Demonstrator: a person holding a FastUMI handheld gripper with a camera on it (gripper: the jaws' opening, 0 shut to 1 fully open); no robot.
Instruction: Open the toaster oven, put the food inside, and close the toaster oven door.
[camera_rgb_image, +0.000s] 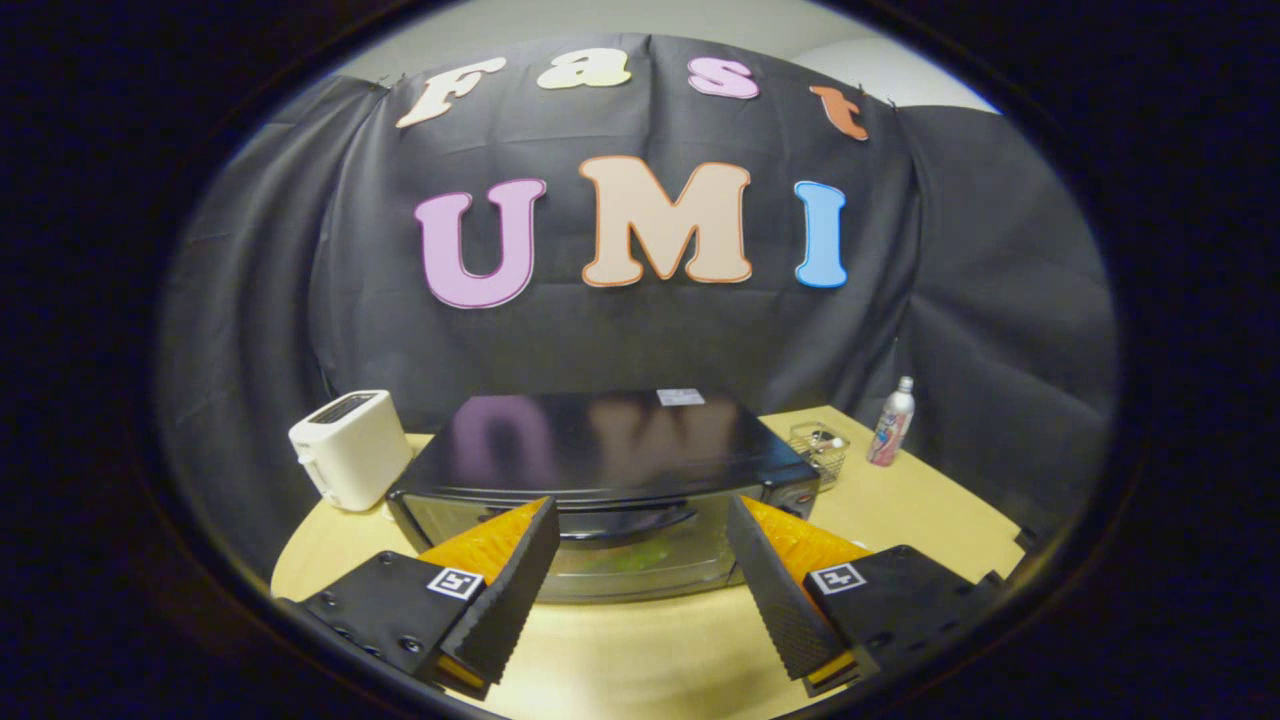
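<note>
A black toaster oven (600, 440) stands on the wooden table (920, 510), its glass door upright against the front. The dark door handle (625, 522) runs across the top of the door, level with my fingertips. Through the glass something green (625, 560) shows faintly inside. My gripper (640, 515) is open, its two fingers spread wide in front of the door, one on each side of the handle, with nothing between them. I cannot tell whether the fingertips touch the door.
A white slot toaster (350, 447) stands left of the oven. Right of the oven are a small wire basket (820, 450) and a spray bottle (892, 422). Bare tabletop lies below my fingers and off to the right.
</note>
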